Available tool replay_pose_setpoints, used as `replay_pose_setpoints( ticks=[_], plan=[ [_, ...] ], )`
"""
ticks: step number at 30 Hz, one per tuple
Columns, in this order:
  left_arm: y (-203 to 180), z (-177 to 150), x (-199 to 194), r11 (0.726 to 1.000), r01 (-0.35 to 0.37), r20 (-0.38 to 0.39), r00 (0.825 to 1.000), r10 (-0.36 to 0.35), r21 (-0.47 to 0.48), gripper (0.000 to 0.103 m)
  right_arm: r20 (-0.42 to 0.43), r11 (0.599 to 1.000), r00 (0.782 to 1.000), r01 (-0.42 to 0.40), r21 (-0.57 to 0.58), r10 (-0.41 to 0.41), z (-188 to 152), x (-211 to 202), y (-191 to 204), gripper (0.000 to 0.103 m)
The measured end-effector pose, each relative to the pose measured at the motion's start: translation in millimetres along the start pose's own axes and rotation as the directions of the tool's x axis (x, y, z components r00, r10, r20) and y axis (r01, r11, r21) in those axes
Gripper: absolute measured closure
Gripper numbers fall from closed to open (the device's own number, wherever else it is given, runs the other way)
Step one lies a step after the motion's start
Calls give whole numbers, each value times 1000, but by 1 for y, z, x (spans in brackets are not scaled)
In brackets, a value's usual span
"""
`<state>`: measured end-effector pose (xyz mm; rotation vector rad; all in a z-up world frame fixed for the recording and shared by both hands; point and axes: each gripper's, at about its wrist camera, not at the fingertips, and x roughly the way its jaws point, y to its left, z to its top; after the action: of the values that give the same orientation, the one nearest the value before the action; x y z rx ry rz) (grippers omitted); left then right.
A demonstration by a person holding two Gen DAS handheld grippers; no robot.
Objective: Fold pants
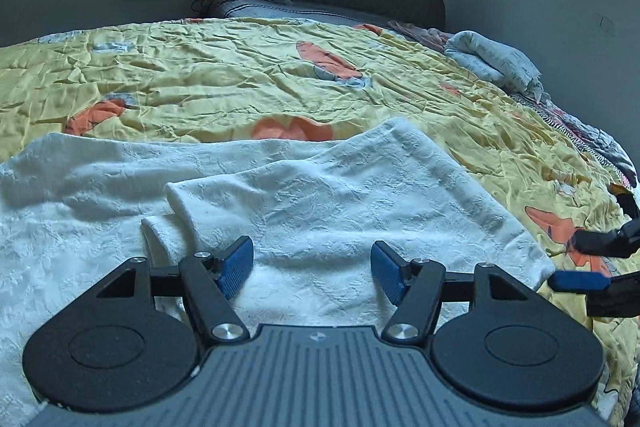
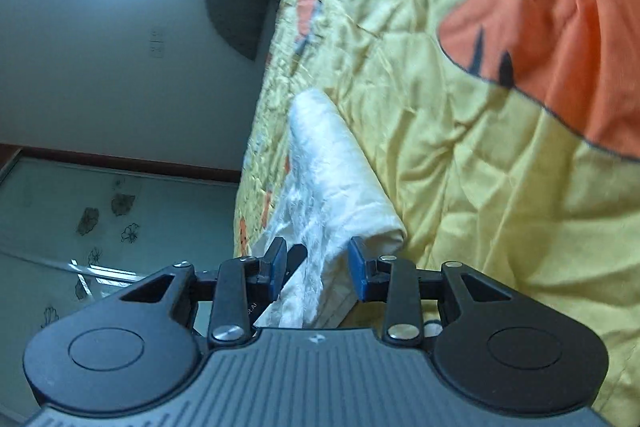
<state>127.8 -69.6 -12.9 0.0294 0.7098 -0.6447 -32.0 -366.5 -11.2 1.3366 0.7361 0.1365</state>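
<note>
The white textured fabric pants lie partly folded on the bed, on top of a crumpled yellow quilt with orange shapes, with one layer doubled over the rest. The left gripper hovers just above the cloth, its blue-padded jaws standing wide apart with nothing between them. The right gripper is rolled sideways at the pants' corner; its jaws are partly apart and cloth lies between them, though the pads do not press on it. In the left wrist view the right gripper shows at the right edge, beside the pants' corner. A folded pale cloth rests near the wall, well apart from the pants.
</note>
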Motion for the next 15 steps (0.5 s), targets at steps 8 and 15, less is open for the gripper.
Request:
replay_pose_setpoints(
  ticks=[8,15],
  plan=[
    [-5,-7,-1,999,-8,47,999,6,36,32,39,994,999,-14,105,10,-1,18,-11,44],
    [-4,-10,-2,998,2,50,999,-5,58,32,100,987,995,1,160,-17,11,22,-15,87]
  ],
)
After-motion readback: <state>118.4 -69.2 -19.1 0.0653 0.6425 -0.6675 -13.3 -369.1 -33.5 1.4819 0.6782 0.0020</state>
